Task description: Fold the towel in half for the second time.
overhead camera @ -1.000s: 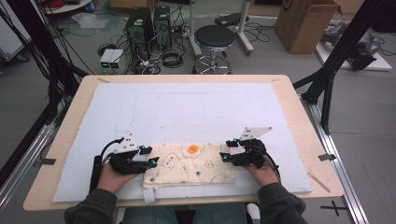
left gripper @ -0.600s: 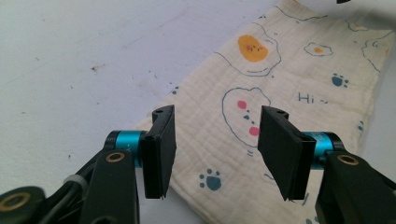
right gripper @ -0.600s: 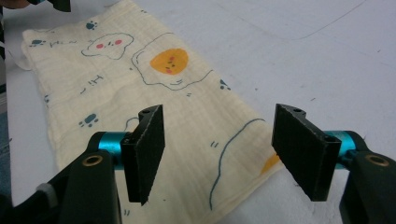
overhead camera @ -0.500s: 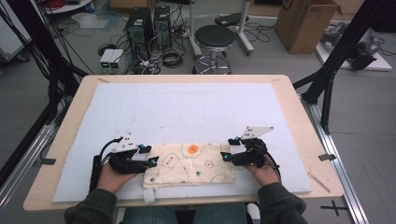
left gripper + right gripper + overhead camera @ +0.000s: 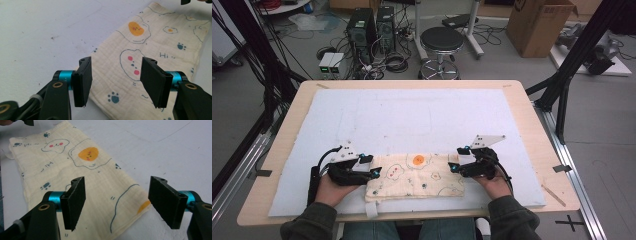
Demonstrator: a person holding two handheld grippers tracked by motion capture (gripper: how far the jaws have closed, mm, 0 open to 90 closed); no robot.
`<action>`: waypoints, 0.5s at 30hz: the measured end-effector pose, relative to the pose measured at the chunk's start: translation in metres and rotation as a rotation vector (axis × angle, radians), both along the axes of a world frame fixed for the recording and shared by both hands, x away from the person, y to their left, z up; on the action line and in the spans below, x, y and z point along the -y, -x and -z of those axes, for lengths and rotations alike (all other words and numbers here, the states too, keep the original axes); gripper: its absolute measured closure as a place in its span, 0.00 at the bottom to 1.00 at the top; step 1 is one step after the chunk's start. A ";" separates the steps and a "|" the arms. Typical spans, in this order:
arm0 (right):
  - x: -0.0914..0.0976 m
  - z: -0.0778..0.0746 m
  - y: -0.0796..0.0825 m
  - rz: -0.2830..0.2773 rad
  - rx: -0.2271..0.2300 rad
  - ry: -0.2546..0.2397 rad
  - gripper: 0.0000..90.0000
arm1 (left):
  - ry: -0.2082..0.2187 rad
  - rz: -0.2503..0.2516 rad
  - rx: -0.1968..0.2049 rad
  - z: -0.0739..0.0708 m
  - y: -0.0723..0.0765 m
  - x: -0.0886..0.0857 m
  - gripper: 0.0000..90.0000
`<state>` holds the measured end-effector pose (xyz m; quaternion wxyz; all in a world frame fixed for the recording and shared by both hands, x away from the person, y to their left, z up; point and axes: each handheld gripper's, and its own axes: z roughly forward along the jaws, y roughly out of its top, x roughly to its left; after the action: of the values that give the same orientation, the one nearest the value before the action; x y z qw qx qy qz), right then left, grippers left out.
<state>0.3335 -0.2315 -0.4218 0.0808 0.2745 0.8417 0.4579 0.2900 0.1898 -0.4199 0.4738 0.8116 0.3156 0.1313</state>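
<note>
Nothing moves since earlier: both grippers, left (image 5: 373,166) and right (image 5: 454,164), hang released (jaws apart) at the cloth's (image 5: 414,176) ends, lower centre.

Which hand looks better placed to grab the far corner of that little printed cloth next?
Probably either: each suits its own end. The left gripper hangs open over the cloth at its left end, and the right gripper hangs open over its right end.

A lab or robotics workroom: a wooden worktop (image 5: 532,150) padded with a white mat (image 5: 412,120) stands on a grey floor strewn with cables (image 5: 387,60), beside computer towers (image 5: 372,25), a black stool (image 5: 442,42), a cardboard box (image 5: 539,22) and black frame struts (image 5: 577,55).
</note>
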 end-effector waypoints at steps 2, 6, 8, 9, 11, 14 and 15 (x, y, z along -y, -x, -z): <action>0.000 0.000 0.000 0.000 -0.001 0.000 0.33 | -0.002 0.000 0.002 0.000 0.000 0.000 0.48; 0.000 0.001 -0.001 0.004 -0.012 0.001 0.33 | -0.002 -0.003 0.004 0.000 -0.001 -0.001 0.47; 0.000 0.001 -0.002 0.001 -0.010 0.001 0.33 | -0.001 -0.007 0.005 0.000 -0.002 -0.002 0.47; 0.000 0.000 -0.003 0.002 -0.010 0.002 0.33 | 0.003 -0.011 0.005 0.000 -0.002 -0.002 0.47; 0.000 -0.001 -0.006 0.008 -0.007 0.005 0.33 | 0.005 -0.021 0.006 -0.002 -0.005 -0.003 0.46; 0.000 -0.004 -0.012 0.012 -0.011 0.003 0.35 | 0.020 -0.041 0.005 -0.006 -0.010 -0.005 0.46; 0.000 -0.006 -0.015 0.008 -0.022 0.000 0.37 | 0.024 -0.045 0.002 -0.008 -0.012 -0.006 0.46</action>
<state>0.3482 -0.2313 -0.4160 0.0733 0.2827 0.8415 0.4545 0.3021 0.1957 -0.4121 0.4809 0.7983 0.3348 0.1391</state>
